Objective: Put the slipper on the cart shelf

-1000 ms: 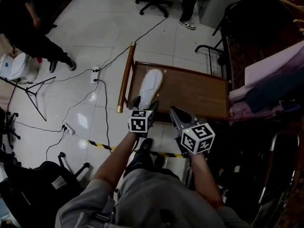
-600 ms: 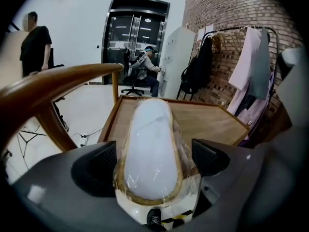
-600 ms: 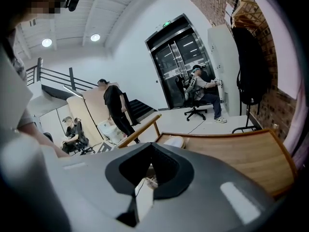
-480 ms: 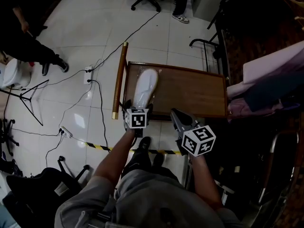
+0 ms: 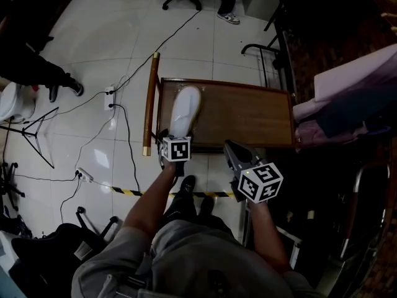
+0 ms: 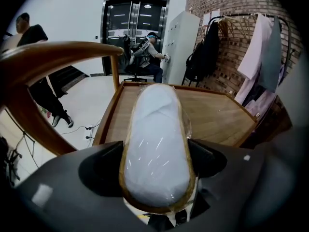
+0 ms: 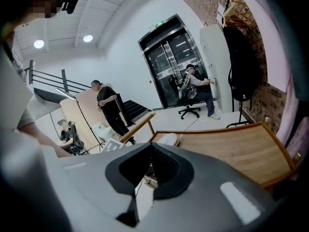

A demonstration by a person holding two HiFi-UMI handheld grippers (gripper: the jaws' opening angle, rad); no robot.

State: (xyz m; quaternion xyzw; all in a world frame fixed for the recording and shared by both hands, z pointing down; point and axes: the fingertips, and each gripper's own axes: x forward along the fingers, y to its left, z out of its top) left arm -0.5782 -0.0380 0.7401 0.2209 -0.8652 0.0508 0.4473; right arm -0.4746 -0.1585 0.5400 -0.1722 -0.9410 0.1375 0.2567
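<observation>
A white slipper [image 5: 185, 109] in clear wrap lies lengthwise on the left part of the wooden cart shelf [image 5: 248, 113], toe pointing away from me. My left gripper [image 5: 176, 135] is at its heel end. In the left gripper view the slipper [image 6: 157, 144] fills the space between the jaws, which are closing; I cannot see the pads pressing on it. My right gripper [image 5: 234, 149] hovers at the shelf's near edge, shut and empty. From the right gripper view the slipper [image 7: 166, 139] shows on the shelf [image 7: 231, 149] beyond the gripper [image 7: 153, 170].
The cart's wooden handle bar [image 5: 149, 104] runs along its left side. Cables and a power strip [image 5: 110, 95] lie on the tiled floor, with striped tape [image 5: 133, 191] near my feet. Hung clothes [image 5: 347, 98] crowd the right. A person [image 5: 37, 67] stands far left.
The view has shifted a little. The left gripper stays at the slipper's heel, and the slipper rests in the same place on the shelf. The right gripper has barely moved.
</observation>
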